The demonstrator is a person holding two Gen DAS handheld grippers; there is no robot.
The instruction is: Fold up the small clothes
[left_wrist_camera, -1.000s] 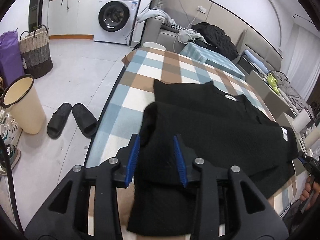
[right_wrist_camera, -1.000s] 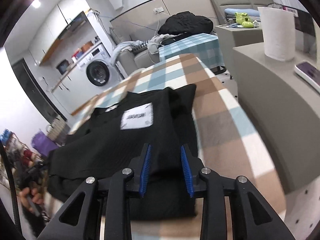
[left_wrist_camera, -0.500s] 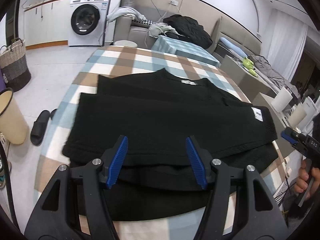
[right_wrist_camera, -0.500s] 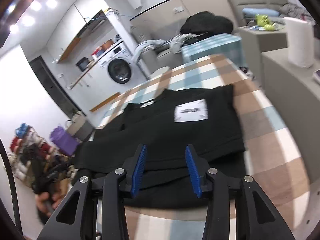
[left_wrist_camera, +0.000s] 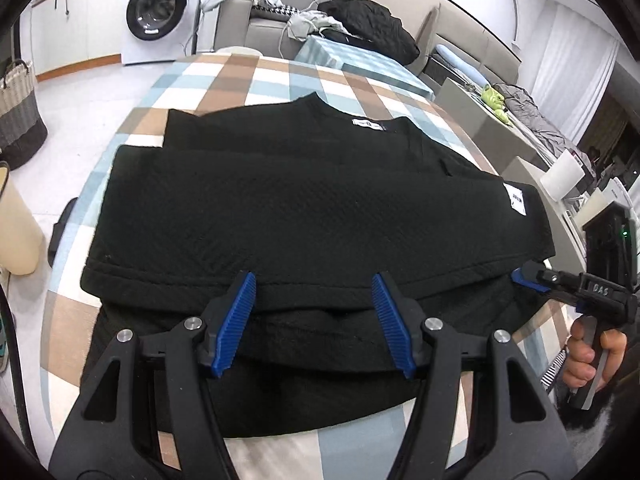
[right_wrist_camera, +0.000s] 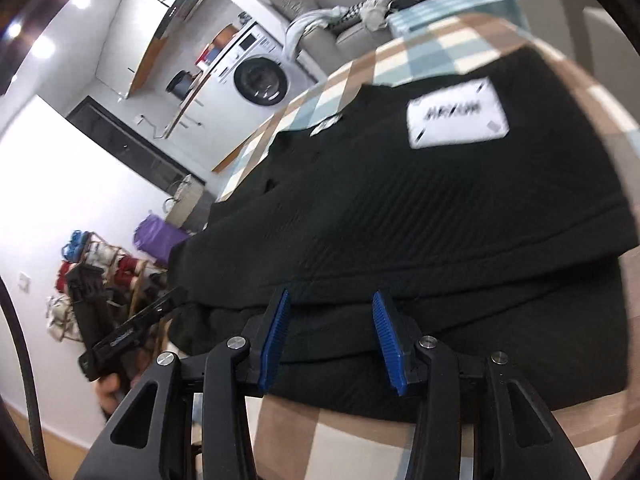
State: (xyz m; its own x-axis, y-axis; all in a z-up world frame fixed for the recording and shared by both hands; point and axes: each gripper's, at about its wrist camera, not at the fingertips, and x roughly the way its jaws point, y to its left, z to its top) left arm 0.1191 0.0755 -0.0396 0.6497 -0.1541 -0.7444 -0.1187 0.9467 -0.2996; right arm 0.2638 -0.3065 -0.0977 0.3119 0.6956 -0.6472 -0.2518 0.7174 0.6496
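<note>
Two layers of a black knit garment (left_wrist_camera: 304, 216) lie folded flat on the checked worktop (left_wrist_camera: 256, 80), the upper layer's hem set back from the lower edge nearest the cameras; a white patch (right_wrist_camera: 458, 118) marks its right end and a small neck label (left_wrist_camera: 366, 125) its far edge. From the left of the left wrist view: a woven basket (left_wrist_camera: 18, 120) and a cream bin (left_wrist_camera: 16, 232) stand on the floor, a washing machine (left_wrist_camera: 160, 10) stands against the far wall, and a sofa with a dark heap of clothes (left_wrist_camera: 368, 20) lies beyond the worktop. Nothing covers the garment.

Compared with a second earlier, when each pair of tongs was closed on a raised fold, the cloth now lies released and spread. The left tongs (left_wrist_camera: 314, 320) slope down over the near hem with blue pads well apart and clear of the fabric. The right tongs (right_wrist_camera: 330, 338), likewise angled down at the near edge, stand parted with no cloth pinched. The right hand (left_wrist_camera: 588, 360) grips its handle at the worktop's right corner.
</note>
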